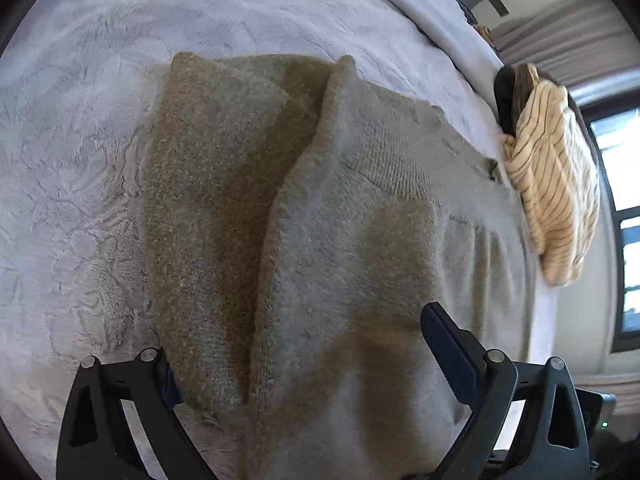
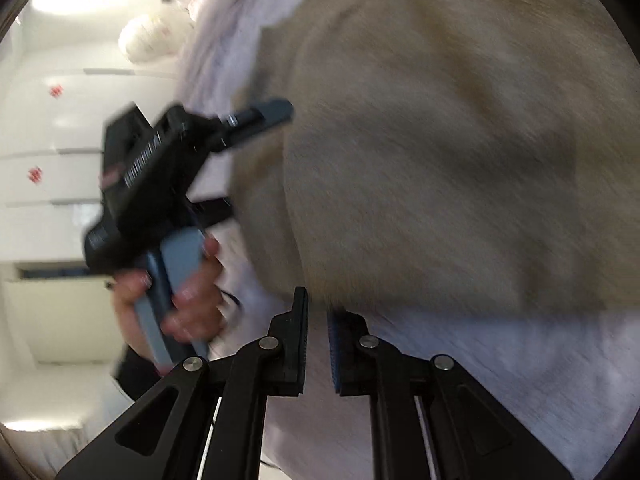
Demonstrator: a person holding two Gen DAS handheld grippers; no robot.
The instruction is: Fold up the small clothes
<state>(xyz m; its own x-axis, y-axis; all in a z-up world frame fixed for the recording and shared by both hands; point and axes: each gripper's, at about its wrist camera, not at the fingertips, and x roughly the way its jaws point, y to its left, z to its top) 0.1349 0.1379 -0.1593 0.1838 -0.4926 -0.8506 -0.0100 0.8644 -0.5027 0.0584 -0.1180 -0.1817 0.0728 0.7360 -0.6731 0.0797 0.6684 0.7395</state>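
Note:
A tan knitted sweater (image 1: 288, 208) lies on the grey fleece bed cover (image 1: 72, 160), one side folded over so a raised edge runs down its middle. My left gripper (image 1: 296, 356) is open, its fingers straddling the sweater's near end; the left finger is partly hidden under the cloth. In the right wrist view the sweater (image 2: 440, 152) fills the upper right, blurred. My right gripper (image 2: 318, 320) is nearly shut, its fingers pinching the sweater's edge. The left gripper (image 2: 260, 152) shows there too, held by a hand, open across the sweater's left edge.
A cream striped garment (image 1: 556, 184) lies on a dark one (image 1: 506, 96) at the bed's far right edge. Windows and curtains stand beyond it. White cabinets (image 2: 52, 140) and a white round object (image 2: 148, 38) show past the bed in the right wrist view.

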